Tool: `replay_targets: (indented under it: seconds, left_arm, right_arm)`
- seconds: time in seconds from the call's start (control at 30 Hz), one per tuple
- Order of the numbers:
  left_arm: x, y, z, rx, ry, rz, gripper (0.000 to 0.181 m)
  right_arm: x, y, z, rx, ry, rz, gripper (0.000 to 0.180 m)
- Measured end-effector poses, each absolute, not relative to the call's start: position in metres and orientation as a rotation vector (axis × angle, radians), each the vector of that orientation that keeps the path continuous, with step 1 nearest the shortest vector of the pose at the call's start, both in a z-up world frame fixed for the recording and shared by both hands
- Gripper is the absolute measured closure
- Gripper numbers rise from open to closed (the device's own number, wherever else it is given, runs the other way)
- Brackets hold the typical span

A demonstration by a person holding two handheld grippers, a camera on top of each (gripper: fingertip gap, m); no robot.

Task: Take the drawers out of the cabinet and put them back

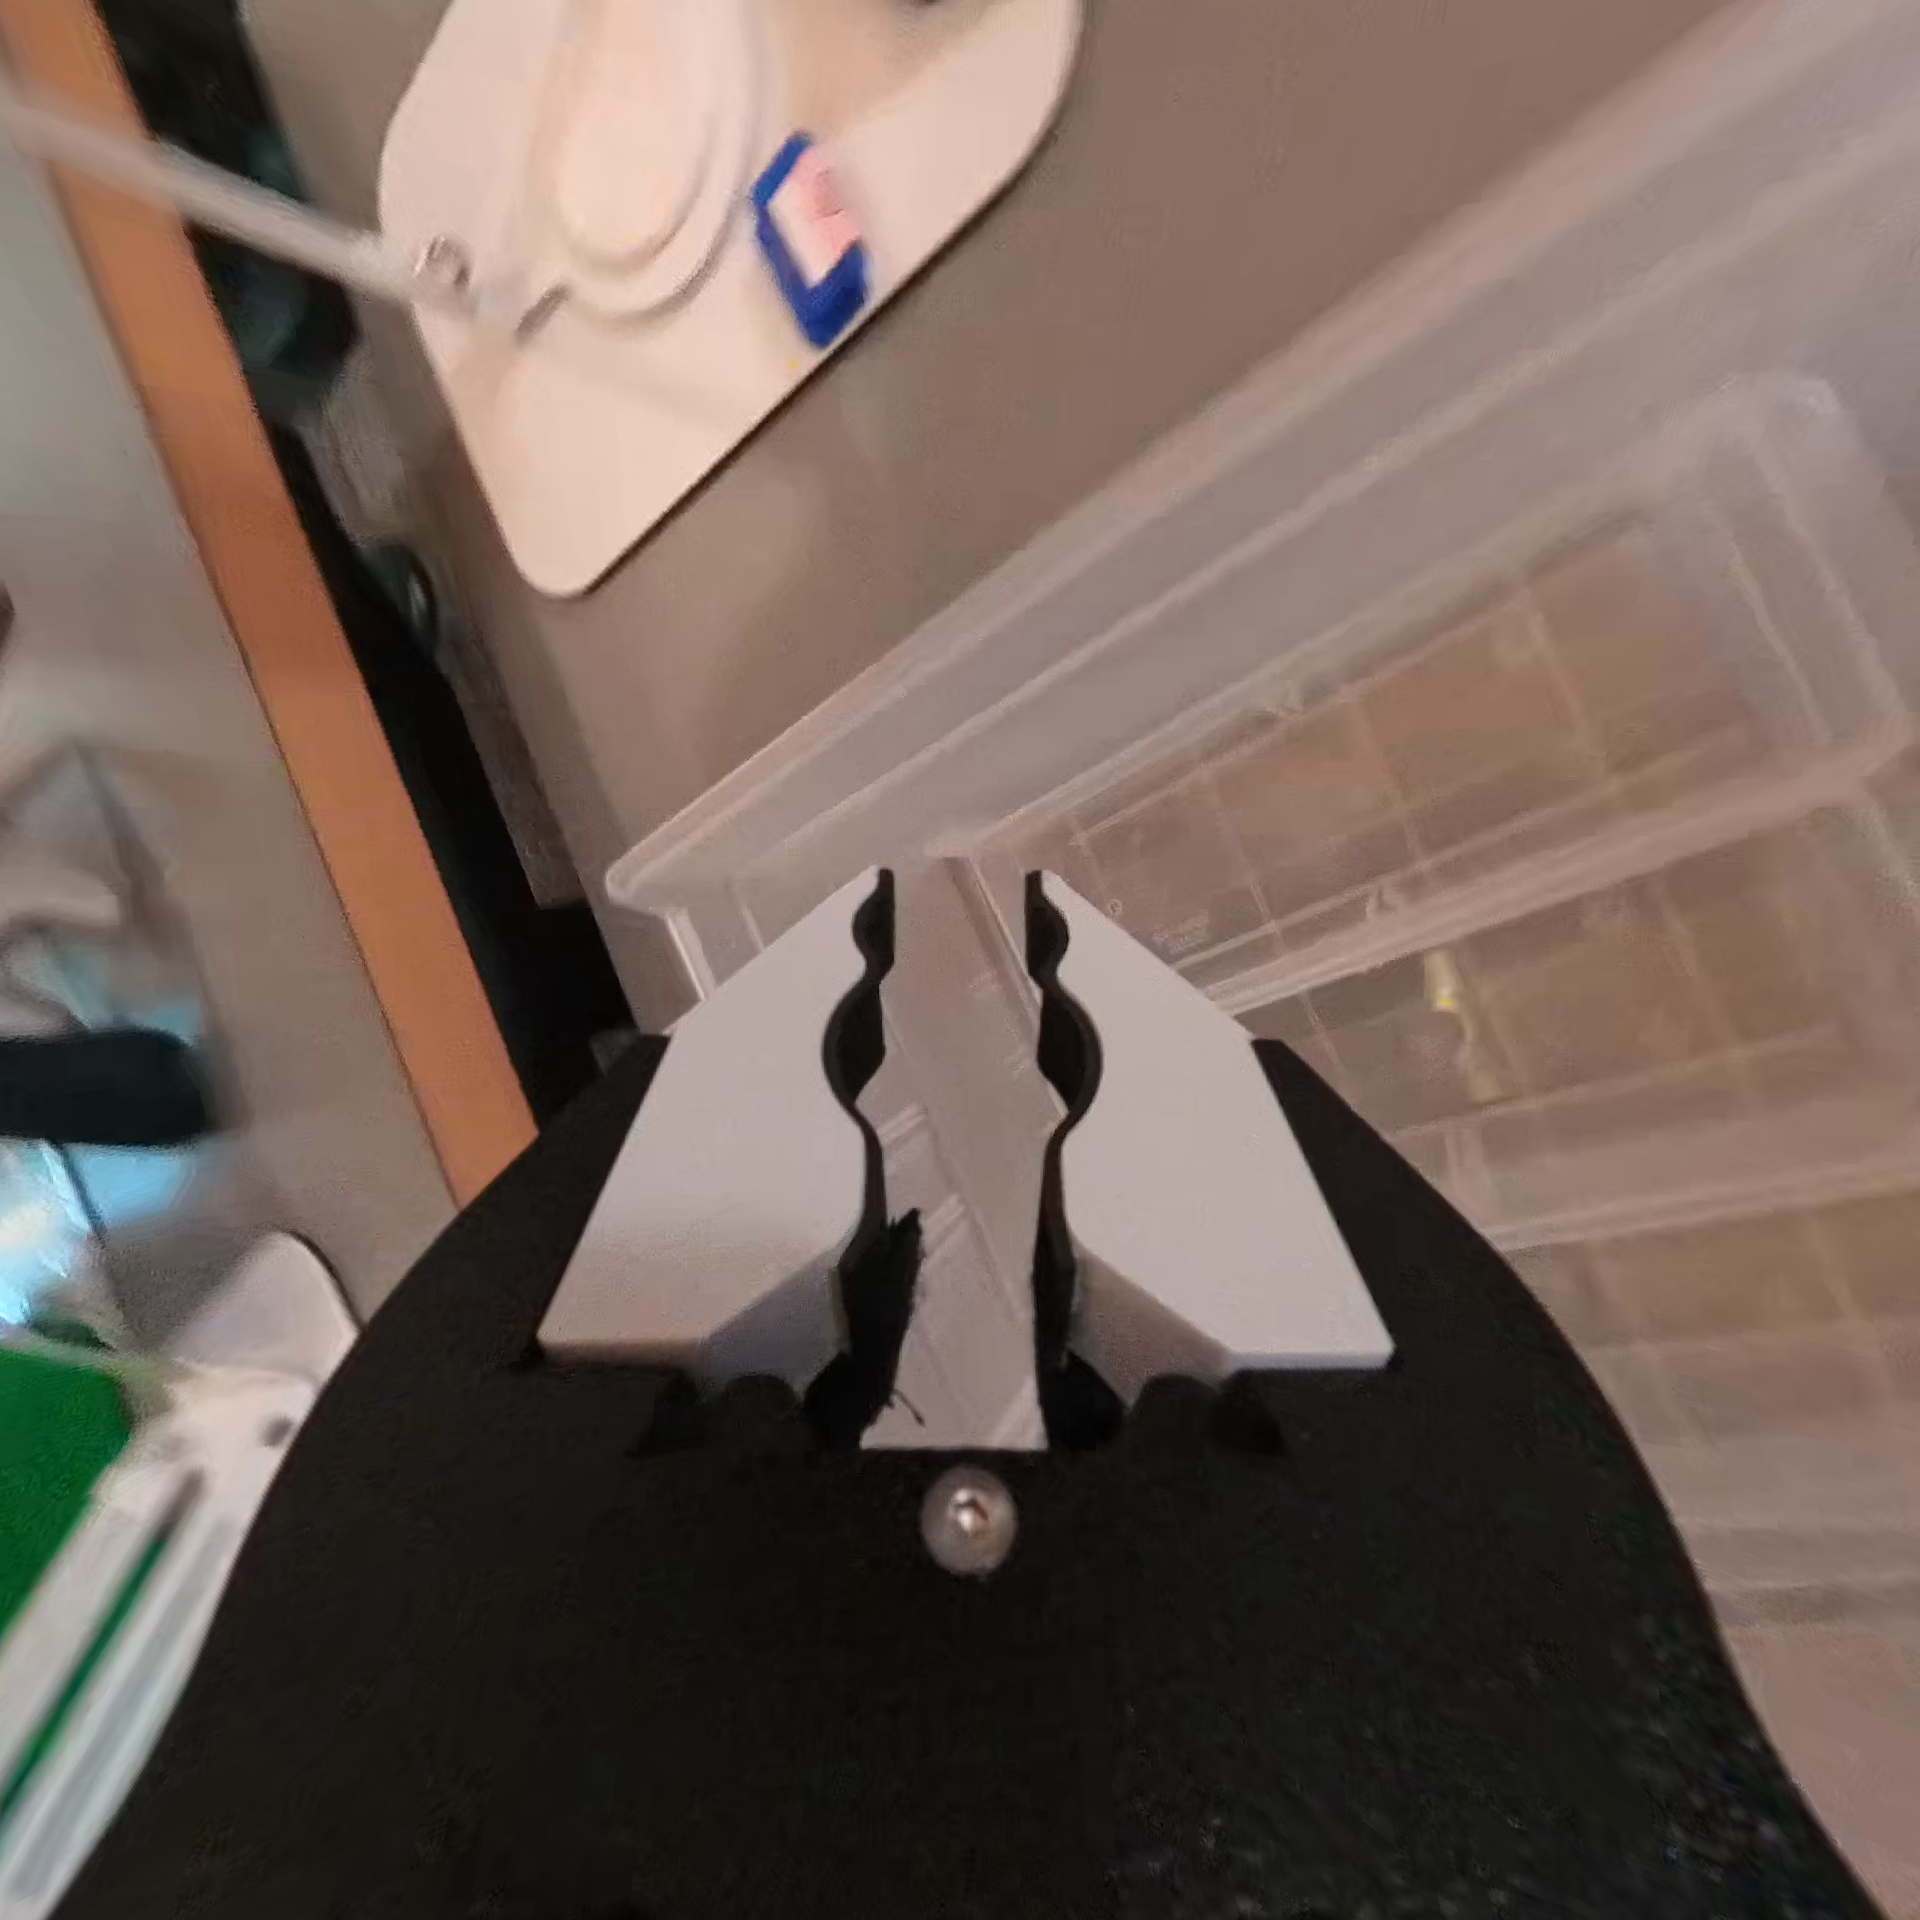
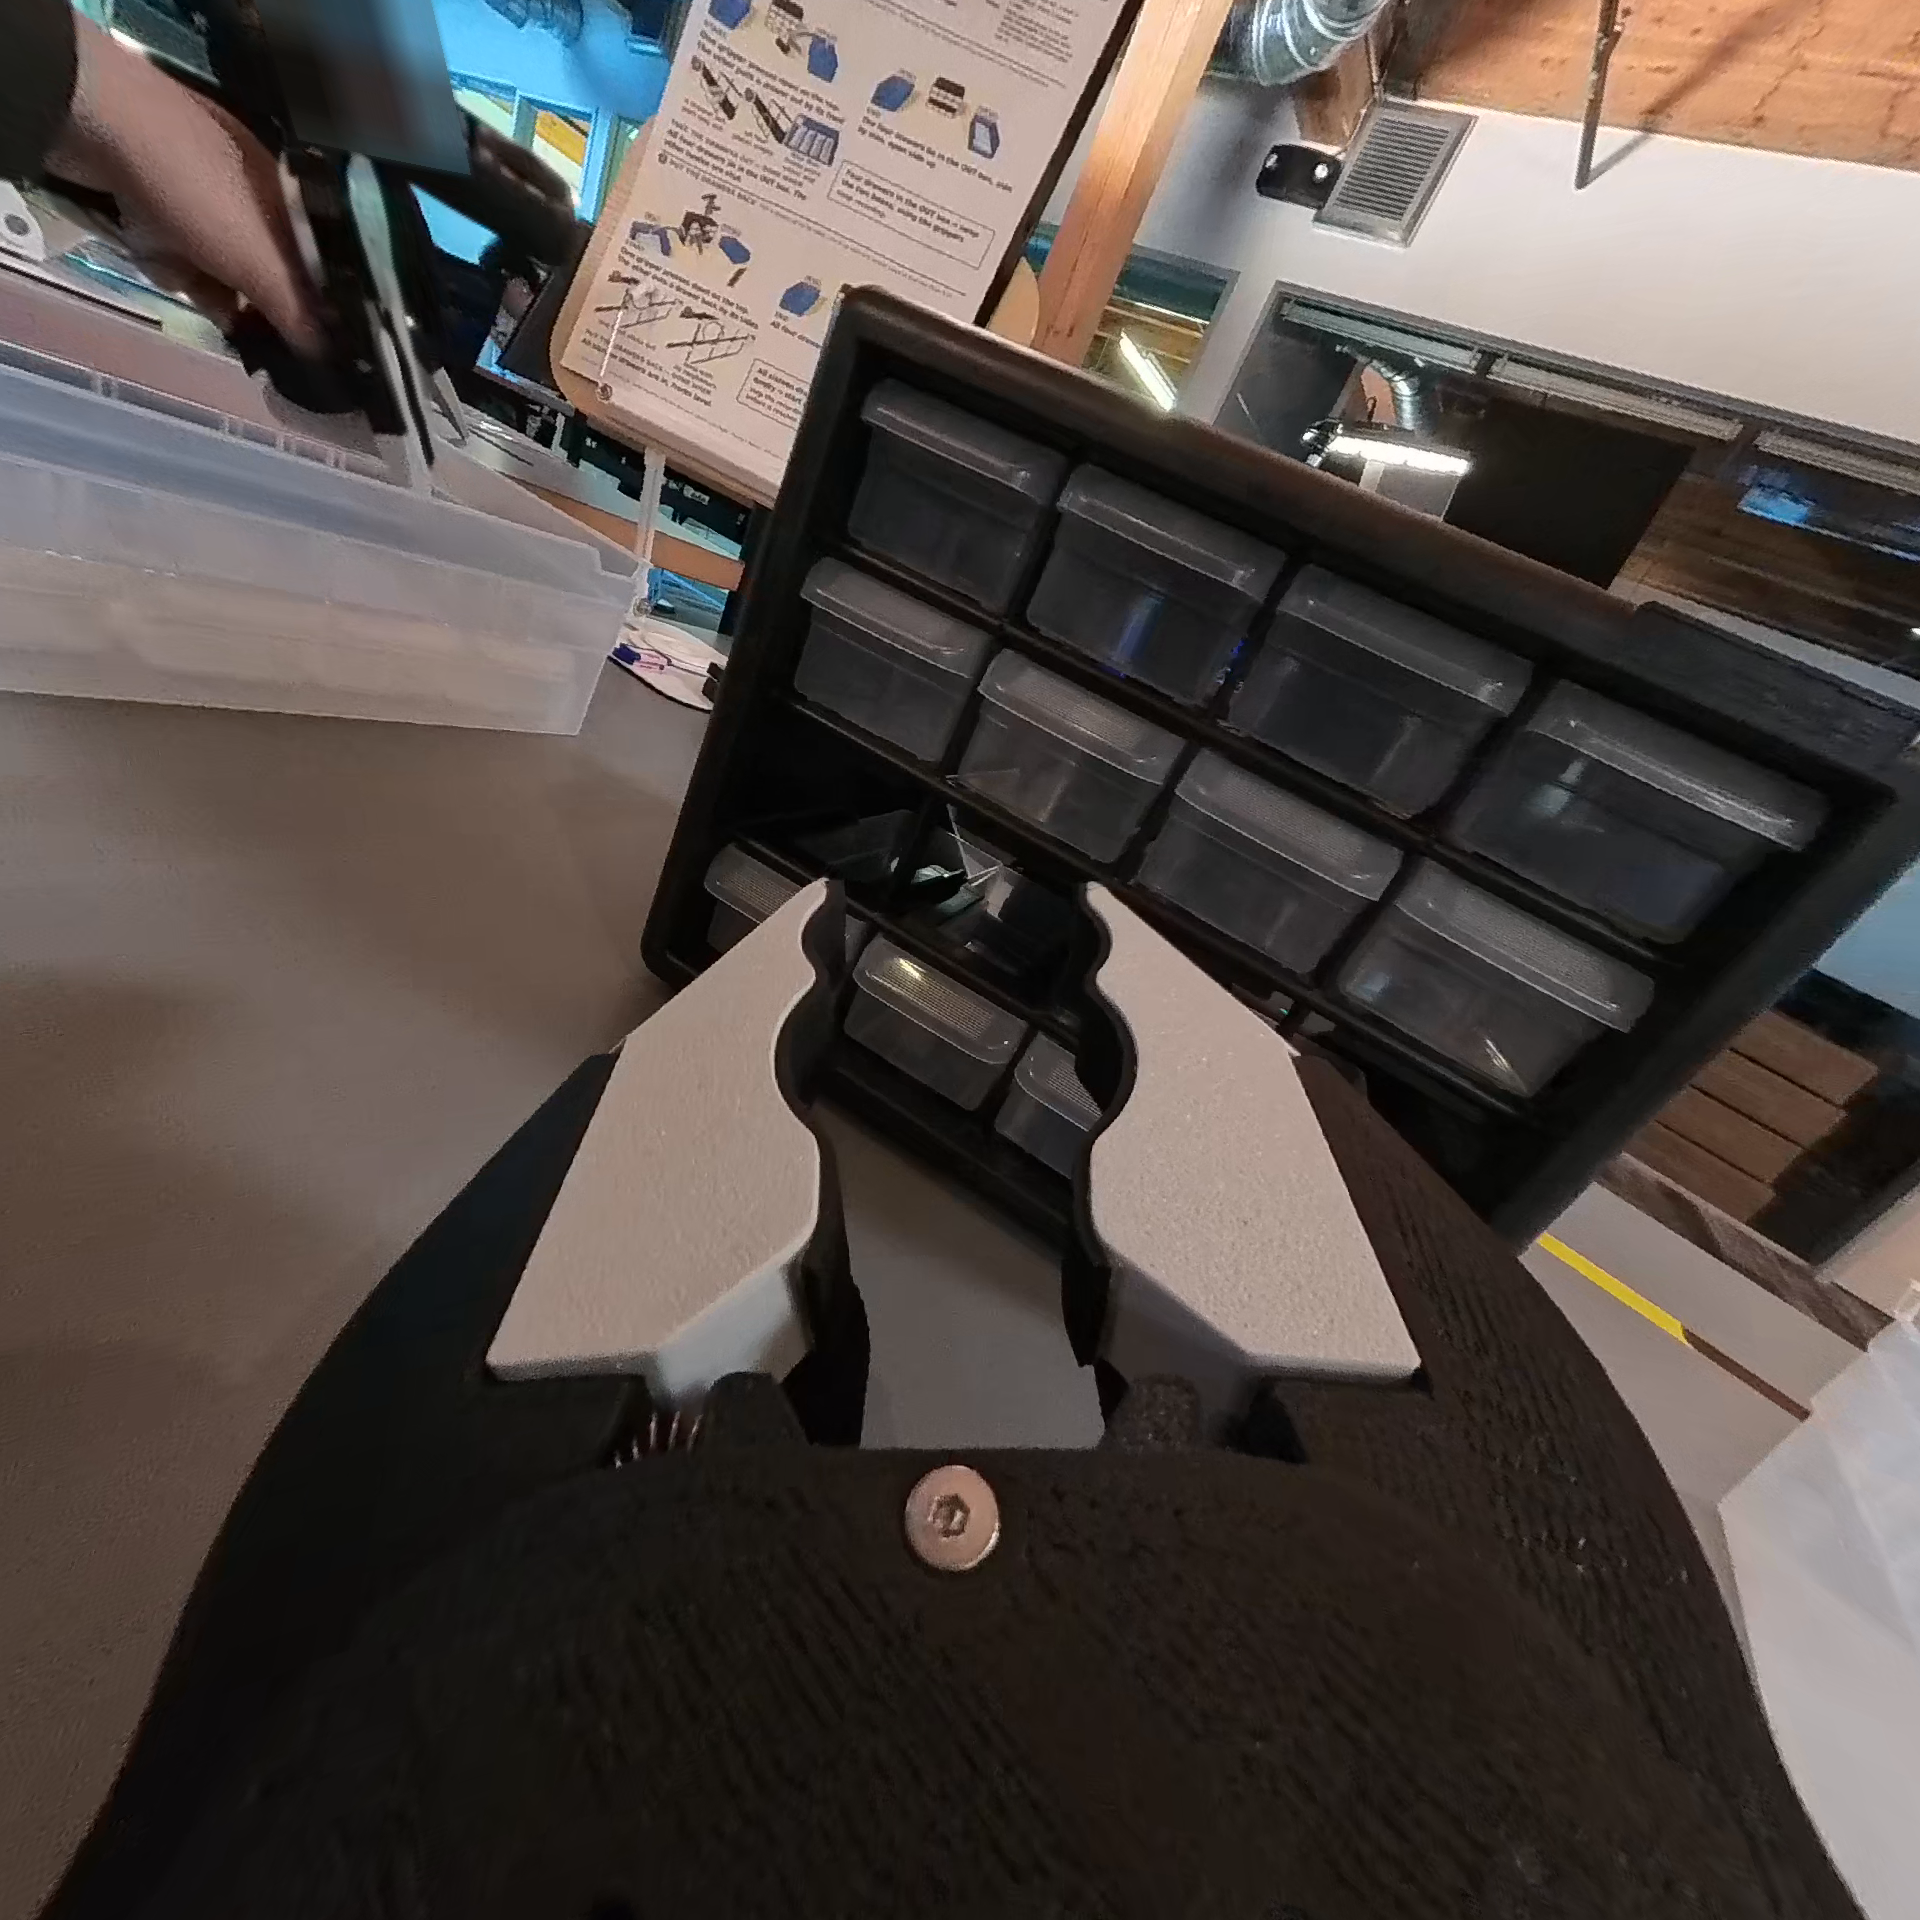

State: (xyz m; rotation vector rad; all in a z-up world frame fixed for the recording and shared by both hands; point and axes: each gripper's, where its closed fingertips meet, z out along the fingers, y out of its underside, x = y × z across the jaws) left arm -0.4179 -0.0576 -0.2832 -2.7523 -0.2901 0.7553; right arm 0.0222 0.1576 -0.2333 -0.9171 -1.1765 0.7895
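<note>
A black cabinet point(image 2: 1558, 582) stands tilted in the right wrist view, with several clear drawers point(image 2: 1164, 582) in its slots. Two slots at the left of the third row point(image 2: 831, 821) look empty. My right gripper point(image 2: 956, 894) is open and empty just in front of those slots. My left gripper point(image 1: 958, 883) hovers at the corner of a clear bin point(image 1: 1351, 520) that holds a clear drawer point(image 1: 1558, 831). Its jaws stand a narrow gap apart with nothing between them. It also shows at the upper left of the right wrist view point(image 2: 416, 416), held by a hand above the bin point(image 2: 312, 582).
A printed instruction board point(image 2: 831, 208) stands behind the cabinet. A white oval card with a blue piece point(image 1: 675, 260) lies on the grey table point(image 2: 312, 935). A wooden post point(image 1: 260, 623) is at the left. Another clear container point(image 2: 1849, 1558) sits at the right edge.
</note>
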Motion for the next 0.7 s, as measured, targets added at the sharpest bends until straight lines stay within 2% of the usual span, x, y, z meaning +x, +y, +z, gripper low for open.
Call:
replay_targets:
  seconds: [0.3, 0.4, 0.53, 0.7]
  left_arm:
    - [-0.421, -0.07, -0.306, -2.726, -0.661, 0.562, 0.155]
    - [-0.427, -0.072, -0.308, -2.718, -0.697, 0.562, 0.159]
    - [-0.424, -0.068, -0.314, -2.762, -0.691, 0.542, 0.156]
    - [-0.424, -0.068, -0.33, -2.798, -0.682, 0.54, 0.173]
  right_arm:
    - [0.021, 0.156, -0.235, -0.916, -1.19, 0.789, 0.138]
    - [0.02, 0.156, -0.235, -0.915, -1.193, 0.79, 0.139]
    - [0.02, 0.155, -0.236, -0.915, -1.197, 0.791, 0.139]
    - [0.02, 0.155, -0.235, -0.914, -1.196, 0.793, 0.14]
